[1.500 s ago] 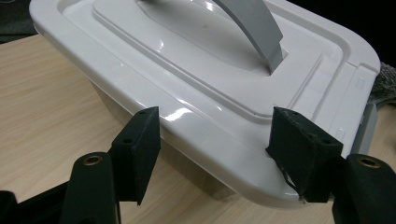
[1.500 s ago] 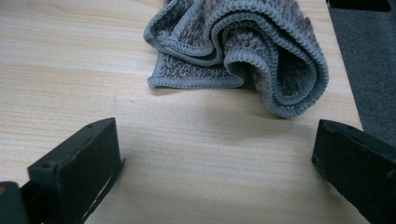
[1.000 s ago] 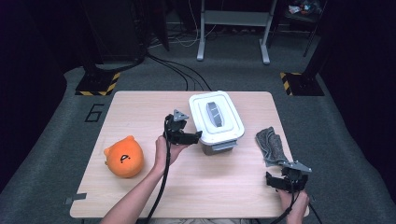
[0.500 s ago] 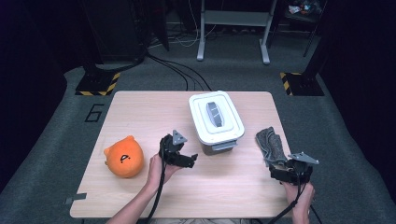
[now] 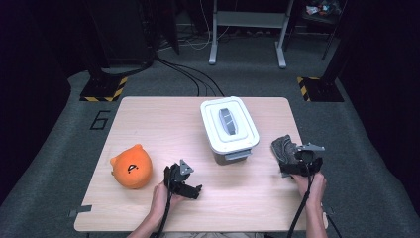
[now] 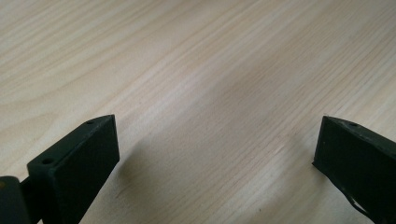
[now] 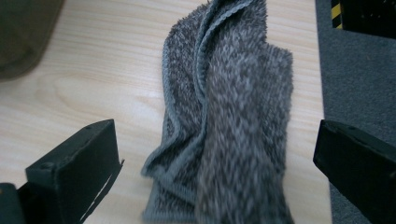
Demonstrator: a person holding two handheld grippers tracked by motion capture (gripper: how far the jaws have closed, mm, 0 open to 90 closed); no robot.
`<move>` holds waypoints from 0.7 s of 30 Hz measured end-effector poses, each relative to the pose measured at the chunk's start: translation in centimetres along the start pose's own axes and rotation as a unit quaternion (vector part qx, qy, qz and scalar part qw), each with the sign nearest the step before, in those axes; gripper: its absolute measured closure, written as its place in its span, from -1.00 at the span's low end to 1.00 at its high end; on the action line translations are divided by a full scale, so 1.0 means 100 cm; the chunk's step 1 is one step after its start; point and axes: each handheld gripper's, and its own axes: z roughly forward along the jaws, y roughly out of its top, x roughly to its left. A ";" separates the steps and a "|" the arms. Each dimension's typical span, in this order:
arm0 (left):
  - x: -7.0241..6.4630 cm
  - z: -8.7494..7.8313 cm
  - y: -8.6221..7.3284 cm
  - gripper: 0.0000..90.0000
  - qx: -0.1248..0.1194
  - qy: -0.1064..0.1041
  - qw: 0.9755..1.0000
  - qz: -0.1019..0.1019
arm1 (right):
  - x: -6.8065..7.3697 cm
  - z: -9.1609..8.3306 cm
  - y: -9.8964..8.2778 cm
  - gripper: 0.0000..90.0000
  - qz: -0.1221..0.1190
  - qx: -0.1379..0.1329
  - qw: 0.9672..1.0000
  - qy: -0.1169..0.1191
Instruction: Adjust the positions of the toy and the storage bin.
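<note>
Now L gripper (image 5: 190, 191) lower, jaws opened, R gripper (image 5: 297, 163) nearer towel (image 7: 224, 116)

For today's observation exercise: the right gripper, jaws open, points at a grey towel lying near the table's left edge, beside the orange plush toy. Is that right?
Not quite. The grey towel lies near the table's right edge, far from the orange plush toy, as the high view shows. The right gripper does point at it, jaws open.

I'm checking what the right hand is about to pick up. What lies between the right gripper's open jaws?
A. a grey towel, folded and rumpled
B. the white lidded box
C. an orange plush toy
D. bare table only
A: the right gripper view shows the grey towel lying on the table between the wide-open jaws of the right gripper, its pads apart from the cloth.
</note>
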 end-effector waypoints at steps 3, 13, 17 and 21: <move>0.000 0.001 0.000 -1.00 -0.004 -0.001 1.000 0.004 | 0.000 0.011 0.006 -1.00 0.006 0.013 1.000 -0.006; 0.002 0.002 -0.007 -1.00 -0.030 -0.010 0.999 -0.010 | -0.004 0.034 0.012 -0.64 0.001 0.030 1.000 -0.008; 0.001 0.002 -0.008 -1.00 -0.032 -0.010 0.999 -0.013 | -0.004 0.040 0.011 -0.45 -0.006 0.044 0.999 -0.011; 0.001 0.002 -0.008 -1.00 -0.032 -0.011 0.999 -0.013 | -0.005 0.041 0.010 -0.28 0.001 0.044 0.999 -0.012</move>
